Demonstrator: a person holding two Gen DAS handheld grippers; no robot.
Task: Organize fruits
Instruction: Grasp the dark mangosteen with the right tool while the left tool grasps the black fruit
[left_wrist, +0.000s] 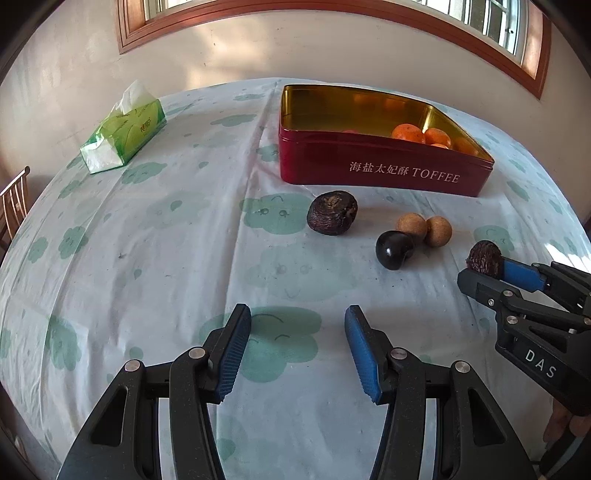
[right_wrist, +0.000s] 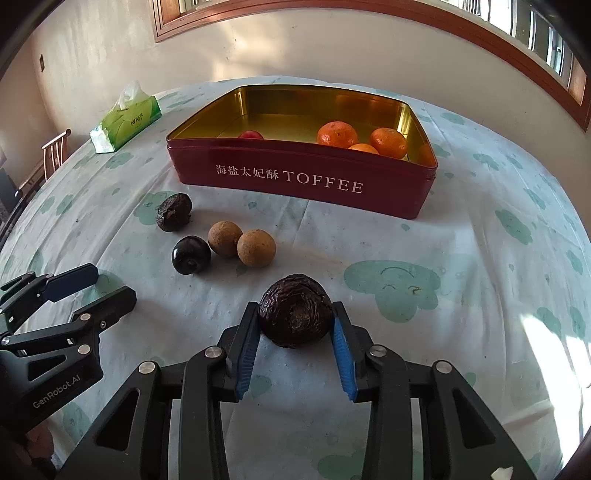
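Note:
My right gripper (right_wrist: 295, 314) is shut on a dark wrinkled fruit (right_wrist: 294, 309), low over the cloth; it also shows in the left wrist view (left_wrist: 484, 258). My left gripper (left_wrist: 297, 317) is open and empty above the cloth. A second wrinkled fruit (left_wrist: 332, 212), a shiny black fruit (left_wrist: 393, 250) and two tan round fruits (left_wrist: 424, 227) lie in front of the red TOFFEE tin (left_wrist: 384, 171). The tin holds several oranges (right_wrist: 337, 133) and a small red fruit (right_wrist: 250, 134).
A green tissue pack (left_wrist: 123, 129) lies at the far left of the table. The cloth (left_wrist: 147, 240) is white with green cloud prints. A wooden chair (left_wrist: 14, 199) stands beyond the left edge. A wall and window lie behind.

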